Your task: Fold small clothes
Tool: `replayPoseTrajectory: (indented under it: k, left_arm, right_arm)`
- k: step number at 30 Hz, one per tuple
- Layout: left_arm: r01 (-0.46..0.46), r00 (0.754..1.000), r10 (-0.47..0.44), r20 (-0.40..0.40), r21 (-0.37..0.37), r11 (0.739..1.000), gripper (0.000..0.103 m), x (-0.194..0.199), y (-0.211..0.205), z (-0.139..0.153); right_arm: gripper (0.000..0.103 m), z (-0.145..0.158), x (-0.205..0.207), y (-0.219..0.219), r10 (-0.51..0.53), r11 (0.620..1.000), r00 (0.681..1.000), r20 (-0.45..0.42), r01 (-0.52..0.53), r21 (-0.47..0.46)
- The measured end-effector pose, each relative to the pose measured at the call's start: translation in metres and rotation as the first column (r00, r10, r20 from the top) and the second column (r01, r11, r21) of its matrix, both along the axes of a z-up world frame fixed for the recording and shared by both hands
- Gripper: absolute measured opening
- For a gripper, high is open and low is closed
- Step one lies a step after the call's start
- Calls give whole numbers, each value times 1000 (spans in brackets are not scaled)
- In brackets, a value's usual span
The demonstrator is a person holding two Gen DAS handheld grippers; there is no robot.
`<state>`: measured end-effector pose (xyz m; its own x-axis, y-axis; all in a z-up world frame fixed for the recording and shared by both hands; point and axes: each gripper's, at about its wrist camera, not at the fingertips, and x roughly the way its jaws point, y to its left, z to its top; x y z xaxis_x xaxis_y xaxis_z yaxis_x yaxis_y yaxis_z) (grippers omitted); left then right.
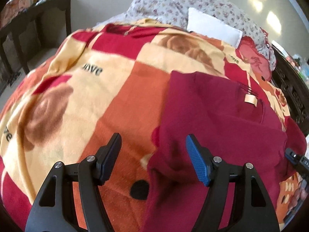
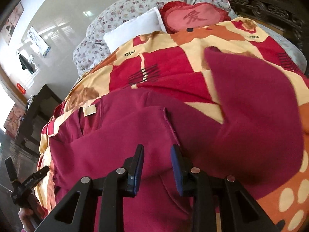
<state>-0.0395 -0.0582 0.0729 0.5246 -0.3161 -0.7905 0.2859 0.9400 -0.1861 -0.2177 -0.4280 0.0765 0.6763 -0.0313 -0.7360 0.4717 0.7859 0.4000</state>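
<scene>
A maroon long-sleeved top (image 1: 222, 116) (image 2: 115, 145) lies on the bed with a beige neck label (image 1: 251, 99) (image 2: 89, 110) showing. One sleeve lies folded across the body, its hem (image 2: 170, 123) just ahead of my right gripper (image 2: 157, 166). The other sleeve (image 2: 260, 106) stretches out to the right. The right gripper's jaws stand a narrow gap apart above the fabric, and nothing is pinched between them. My left gripper (image 1: 154, 152) is wide open over the top's left edge and holds nothing. It also shows in the right wrist view, low on the left (image 2: 29, 179).
A patchwork blanket (image 1: 96, 96) (image 2: 164, 73) in red, orange and cream covers the bed. At its head lie a white pillow (image 1: 212, 27) (image 2: 135, 29), a heart cushion (image 2: 193, 19) and a floral quilt (image 1: 193, 0). A dark table (image 1: 38, 19) stands beside the bed, and a carved headboard (image 2: 270, 9) behind it.
</scene>
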Motion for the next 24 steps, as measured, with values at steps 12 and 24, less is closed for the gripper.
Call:
replayPoseTrajectory:
  k: [12,24]
  left_arm:
    - [68,998,-69,4,97,993,70,11,-54,-16]
    - [58,996,-50,-75,96,994,70,31,-55,-41]
  right_arm:
    - [27,-4,23,5,15,1000,1000,-9,-15,-6]
    - [28,-19,39,-2,25,1000,999,-25,-25,-2]
